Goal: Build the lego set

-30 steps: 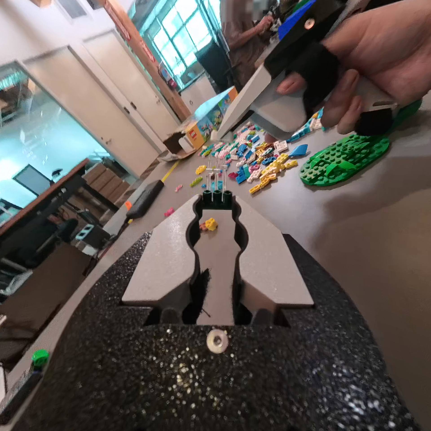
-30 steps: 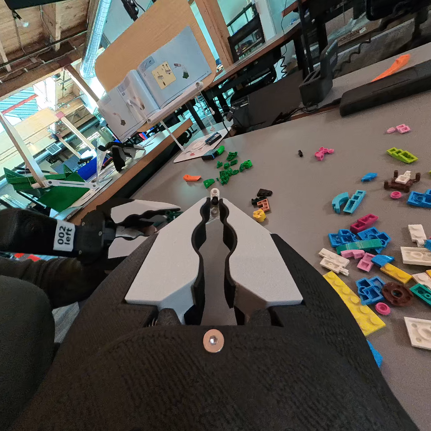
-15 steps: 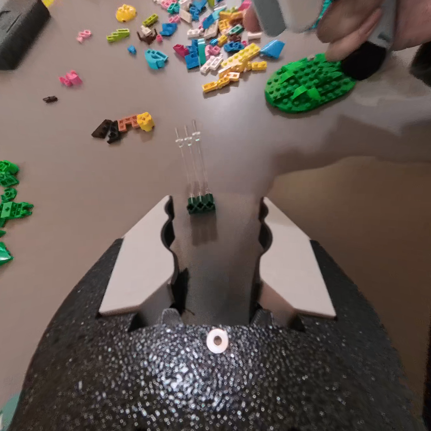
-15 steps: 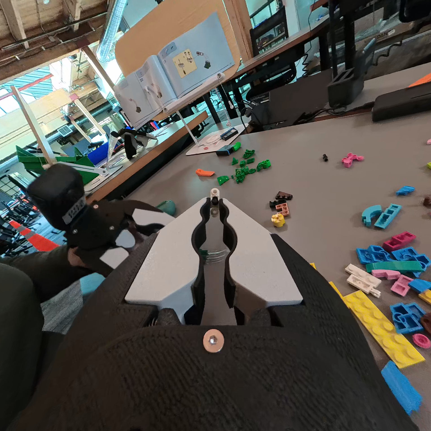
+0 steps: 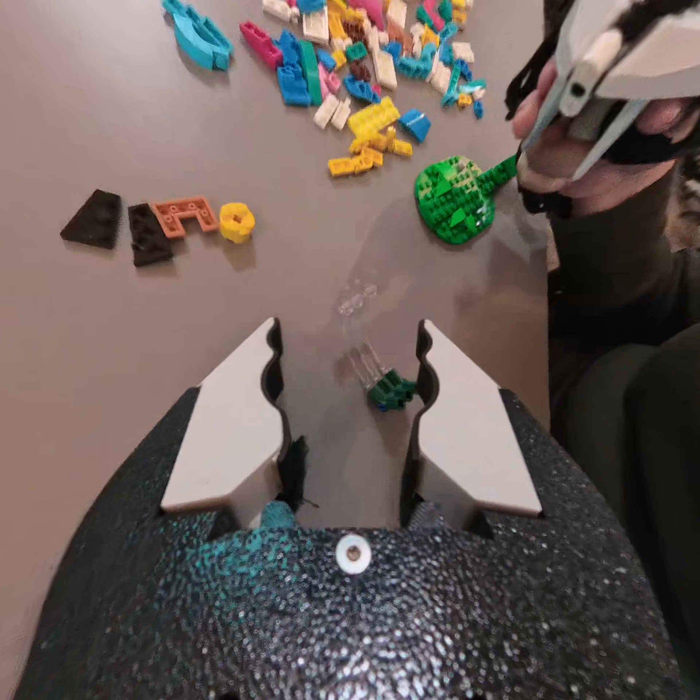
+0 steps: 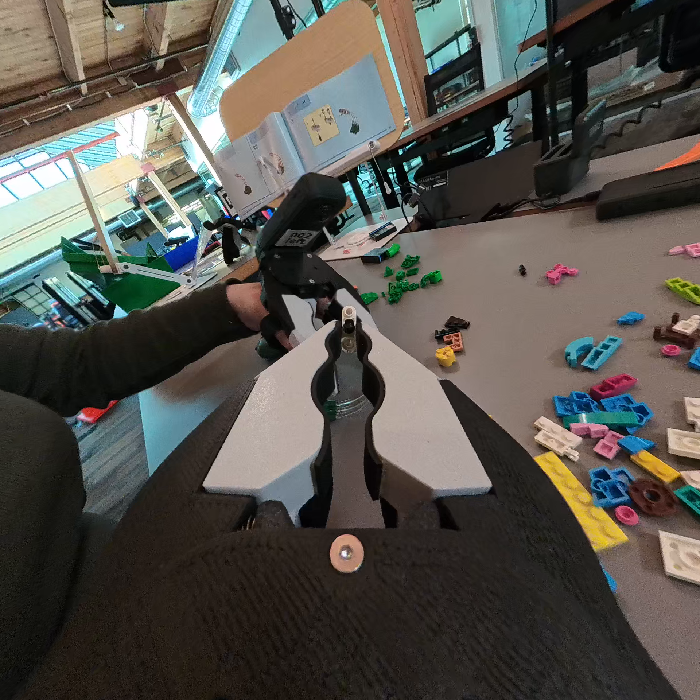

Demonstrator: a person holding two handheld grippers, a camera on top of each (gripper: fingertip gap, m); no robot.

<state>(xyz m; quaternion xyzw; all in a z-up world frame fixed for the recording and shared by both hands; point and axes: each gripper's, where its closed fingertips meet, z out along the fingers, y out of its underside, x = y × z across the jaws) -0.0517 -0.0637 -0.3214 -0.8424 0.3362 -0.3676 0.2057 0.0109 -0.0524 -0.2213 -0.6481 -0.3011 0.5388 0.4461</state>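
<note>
Gaping wide, left tool point(image 5: 346, 373) grips nothing, green-based clear stems point(image 5: 382, 380) by its right finger; right tool point(image 6: 347, 326) pinches small white piece point(image 6: 348, 313).

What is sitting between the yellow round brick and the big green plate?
Only bare grey table lies between the yellow round brick and the green plate, seen in the left wrist view. The yellow pile sits farther back, off that line.

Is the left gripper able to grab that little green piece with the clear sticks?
Probably yes. The left gripper has its jaws wide open, and the green piece with clear sticks lies between them on bare table, beside one jaw.
</note>
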